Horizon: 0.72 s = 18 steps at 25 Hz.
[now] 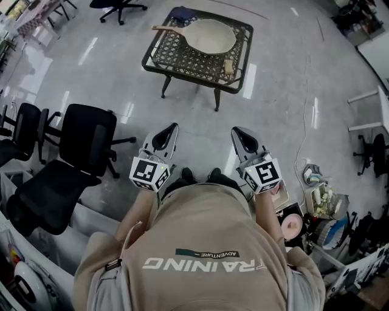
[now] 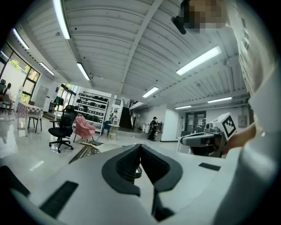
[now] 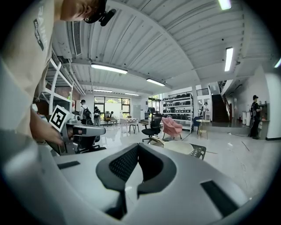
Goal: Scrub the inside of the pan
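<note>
A wide pale pan (image 1: 209,36) with a wooden handle (image 1: 167,28) lies on a black lattice table (image 1: 182,61) far ahead of me. A small brush-like thing (image 1: 228,65) rests near the table's right front corner. The pan (image 3: 178,147) also shows low and distant in the right gripper view. My left gripper (image 1: 173,127) and right gripper (image 1: 236,130) are held side by side at waist height, well short of the table. Both are shut with nothing between the jaws. Each gripper view shows its own closed jaws, left gripper (image 2: 140,146) and right gripper (image 3: 139,146).
Black office chairs (image 1: 79,146) stand to my left, and another chair (image 1: 118,6) is beyond the table. A cable (image 1: 302,140) trails over the floor at right, near a cluttered shelf (image 1: 316,200). A blue cloth (image 1: 182,13) lies at the table's back edge.
</note>
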Each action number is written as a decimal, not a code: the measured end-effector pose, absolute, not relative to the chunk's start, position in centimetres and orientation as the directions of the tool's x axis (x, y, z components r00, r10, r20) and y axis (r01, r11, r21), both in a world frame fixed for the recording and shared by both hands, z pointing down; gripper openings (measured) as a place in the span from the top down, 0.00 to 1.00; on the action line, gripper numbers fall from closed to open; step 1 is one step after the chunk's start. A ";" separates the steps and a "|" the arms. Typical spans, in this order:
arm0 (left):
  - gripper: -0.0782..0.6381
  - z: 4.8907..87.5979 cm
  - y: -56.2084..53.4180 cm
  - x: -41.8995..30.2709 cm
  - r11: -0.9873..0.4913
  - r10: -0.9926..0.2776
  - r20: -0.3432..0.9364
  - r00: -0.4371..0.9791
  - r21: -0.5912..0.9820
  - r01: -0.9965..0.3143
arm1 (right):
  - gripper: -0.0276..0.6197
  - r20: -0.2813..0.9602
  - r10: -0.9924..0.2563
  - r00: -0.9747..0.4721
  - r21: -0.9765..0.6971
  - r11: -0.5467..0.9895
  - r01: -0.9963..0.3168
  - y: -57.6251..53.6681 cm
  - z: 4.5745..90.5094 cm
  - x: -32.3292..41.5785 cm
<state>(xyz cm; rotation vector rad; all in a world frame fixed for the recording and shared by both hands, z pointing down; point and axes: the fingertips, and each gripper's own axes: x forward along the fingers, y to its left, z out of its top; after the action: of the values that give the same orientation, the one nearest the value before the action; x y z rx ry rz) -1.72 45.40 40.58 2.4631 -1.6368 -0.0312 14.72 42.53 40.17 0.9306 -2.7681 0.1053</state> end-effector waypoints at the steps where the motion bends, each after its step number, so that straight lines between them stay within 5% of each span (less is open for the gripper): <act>1: 0.87 40.9 45.2 -2.0 -0.374 -0.916 0.087 0.392 0.169 -0.912 | 0.93 0.241 -0.589 -0.771 0.007 0.796 -0.606 42.7 40.6 14.7; 14: 0.87 42.9 39.8 -1.9 -0.316 -0.932 0.128 0.340 0.179 -0.932 | 0.93 0.229 -0.560 -0.796 -0.079 0.804 -0.589 36.5 44.2 16.1; 18: 0.87 41.8 36.4 -0.8 -0.309 -0.932 0.149 0.330 0.148 -0.939 | 0.93 0.131 -0.561 -0.818 -0.184 0.797 -0.576 31.6 42.8 17.6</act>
<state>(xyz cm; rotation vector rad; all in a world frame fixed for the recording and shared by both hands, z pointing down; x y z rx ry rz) -0.79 36.41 41.80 2.3849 -1.7059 0.0522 17.56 31.56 42.81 0.9218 -2.9109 0.3320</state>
